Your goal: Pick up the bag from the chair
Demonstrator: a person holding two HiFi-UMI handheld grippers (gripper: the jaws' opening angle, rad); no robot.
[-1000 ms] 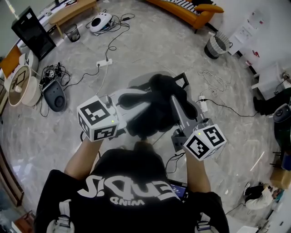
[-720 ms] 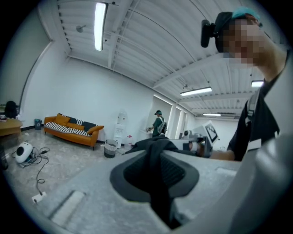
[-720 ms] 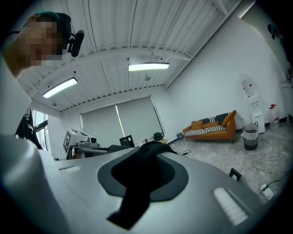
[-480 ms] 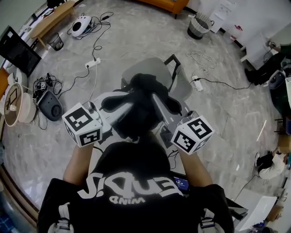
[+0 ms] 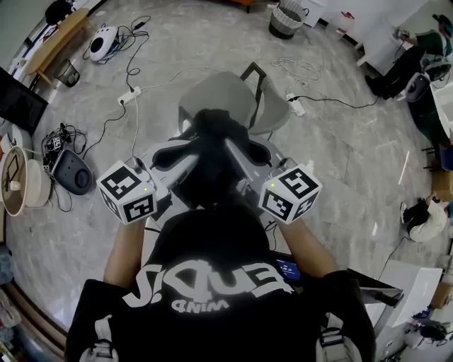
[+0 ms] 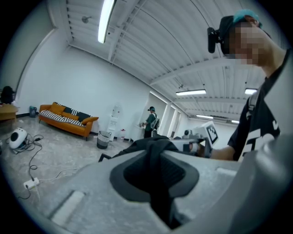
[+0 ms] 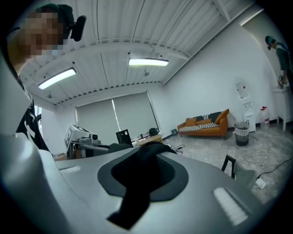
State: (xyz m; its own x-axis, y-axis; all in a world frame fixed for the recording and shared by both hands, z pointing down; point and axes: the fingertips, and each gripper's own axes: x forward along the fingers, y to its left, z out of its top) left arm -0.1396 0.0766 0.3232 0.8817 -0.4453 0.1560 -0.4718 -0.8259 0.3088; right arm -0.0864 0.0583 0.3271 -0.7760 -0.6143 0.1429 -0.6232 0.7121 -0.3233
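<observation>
A black bag (image 5: 211, 134) is held up between the two grippers, close in front of the person's chest and just on the near side of a grey chair (image 5: 237, 95). The chair's seat is seen bare beyond the bag, with its dark back frame at the far right edge. Whether the bag's underside touches the near edge of the seat cannot be told from the head view. The left gripper (image 5: 190, 150) is brought in from the left and the right gripper (image 5: 232, 147) from the right, so that their tips lie close together over the top of the bag. In the left gripper view the jaws of the left gripper (image 6: 154, 161) are seen closed almost fully, with a fold of the bag's black fabric (image 6: 158, 151) pinched between the pads and running up out of them. In the right gripper view the right gripper (image 7: 143, 170) is likewise clamped nearly shut on a band of the same black fabric (image 7: 137, 183), which hangs down toward the camera. The white marker cubes (image 5: 129, 191) (image 5: 290, 192) are seen at the near ends of the grippers, just ahead of the person's black shirt (image 5: 212, 290). On the marbled floor (image 5: 340, 148) a white power strip (image 5: 129, 95) lies to the far left of the chair, and a waste bin (image 5: 286, 21) stands at the far edge. An orange sofa (image 6: 68, 120) is seen against the far wall.
</observation>
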